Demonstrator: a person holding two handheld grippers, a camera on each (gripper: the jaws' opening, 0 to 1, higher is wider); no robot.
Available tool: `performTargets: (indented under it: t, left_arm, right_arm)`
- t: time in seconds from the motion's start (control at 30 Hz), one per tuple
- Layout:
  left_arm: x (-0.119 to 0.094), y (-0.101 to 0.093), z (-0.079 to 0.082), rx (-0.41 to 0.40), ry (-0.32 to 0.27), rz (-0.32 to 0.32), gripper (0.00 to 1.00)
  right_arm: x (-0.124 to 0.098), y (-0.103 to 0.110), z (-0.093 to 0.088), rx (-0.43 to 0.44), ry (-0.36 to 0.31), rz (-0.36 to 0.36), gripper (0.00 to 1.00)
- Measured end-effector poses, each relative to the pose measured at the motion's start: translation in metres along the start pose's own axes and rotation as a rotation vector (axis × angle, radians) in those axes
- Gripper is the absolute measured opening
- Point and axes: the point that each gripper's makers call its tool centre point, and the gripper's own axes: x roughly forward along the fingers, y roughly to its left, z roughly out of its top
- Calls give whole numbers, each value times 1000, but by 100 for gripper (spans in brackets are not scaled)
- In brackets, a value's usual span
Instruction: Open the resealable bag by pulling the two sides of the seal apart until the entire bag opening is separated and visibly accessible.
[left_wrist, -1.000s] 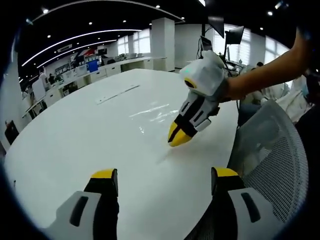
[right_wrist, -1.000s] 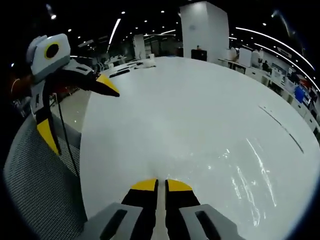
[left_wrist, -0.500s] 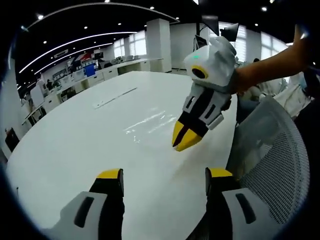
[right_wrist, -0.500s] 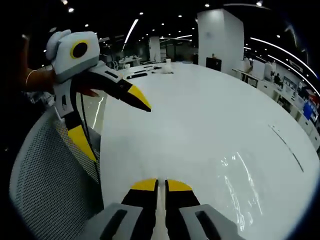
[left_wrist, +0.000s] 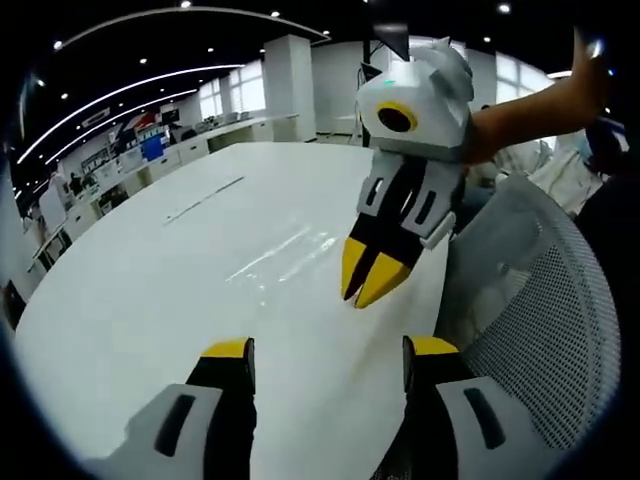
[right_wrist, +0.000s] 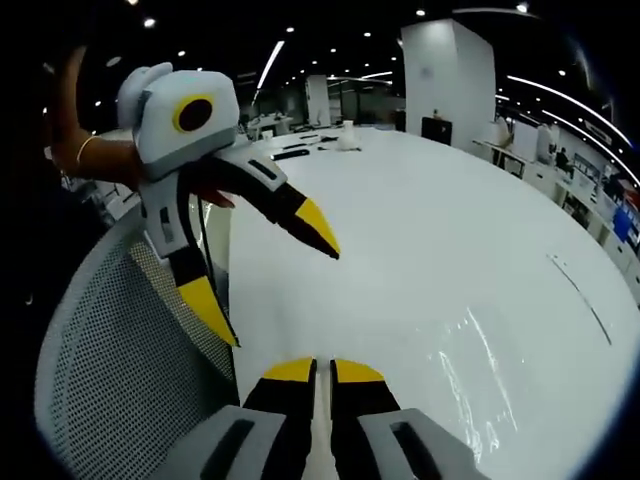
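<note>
A clear resealable bag lies flat on the white table, visible mostly by its glare. In the right gripper view the bag lies to the right of my jaws. My left gripper is open over the table's near edge, with nothing between its jaws. My right gripper comes in from the right, tips pointing down, raised above the table just right of the bag. It is shut, and I see nothing in its jaws. The left gripper shows wide open at left.
A grey mesh chair back stands against the table's edge, below both grippers. A thin long strip lies farther out on the table. Desks and a pillar stand in the office behind.
My right gripper has lifted off the table and come closer to the left gripper, still shut. The left gripper stays open. The bag lies where it was.
</note>
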Motion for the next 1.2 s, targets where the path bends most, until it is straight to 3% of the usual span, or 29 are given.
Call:
performTargets:
  t: [0.13, 0.47, 0.6, 0.7, 0.87, 1.2]
  left_arm:
    - [4, -6, -4, 55, 28, -16, 49]
    - [8, -24, -1, 153, 46, -59, 41]
    - [7, -35, -1, 184, 61, -104, 31]
    - [6, -40, 0, 240, 75, -115, 25]
    - [7, -42, -8, 407, 149, -102, 21]
    - [6, -53, -7, 552, 188, -116, 13]
  right_arm:
    - [-1, 9, 0, -5, 6, 24, 1]
    - [-3, 31, -5, -33, 25, 69, 1]
    - [-5, 35, -6, -41, 32, 78, 1]
    - [-5, 38, -6, -47, 36, 84, 1]
    - [-5, 43, -8, -67, 50, 91, 1]
    - [-4, 46, -5, -85, 51, 91, 1]
